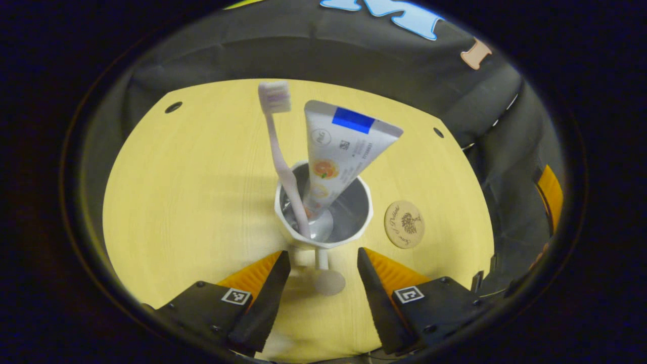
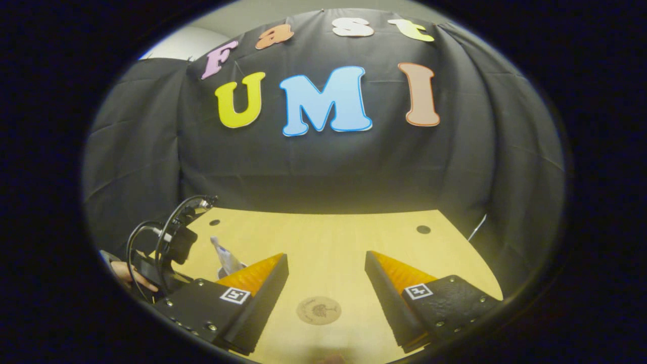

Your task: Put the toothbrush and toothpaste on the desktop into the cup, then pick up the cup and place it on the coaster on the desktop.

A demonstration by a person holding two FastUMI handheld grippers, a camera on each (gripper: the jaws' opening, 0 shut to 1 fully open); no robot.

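Note:
In the left gripper view a white cup (image 1: pixel 328 235) with a grey inside stands upright on the pale wooden desktop (image 1: pixel 192 202). A pink toothbrush (image 1: pixel 281 146) and a white toothpaste tube (image 1: pixel 337 151) lean inside it, both sticking up over the rim. My left gripper (image 1: pixel 323 275) is open just in front of the cup, a finger on each side, not touching it. A round wooden coaster (image 1: pixel 404 224) lies to the cup's right. In the right gripper view my right gripper (image 2: pixel 326 280) hangs open above the coaster (image 2: pixel 318 310), nothing between its fingers. The toothpaste tube (image 2: pixel 226 258) peeks out at left.
The black cloth wall (image 2: pixel 323 167) closes off the back of the desktop. Small dark holes (image 1: pixel 173 107) mark the desktop's far corners. In the right gripper view the other gripper's body with cables (image 2: pixel 169 242) and a hand (image 2: pixel 126 273) sit at the left edge.

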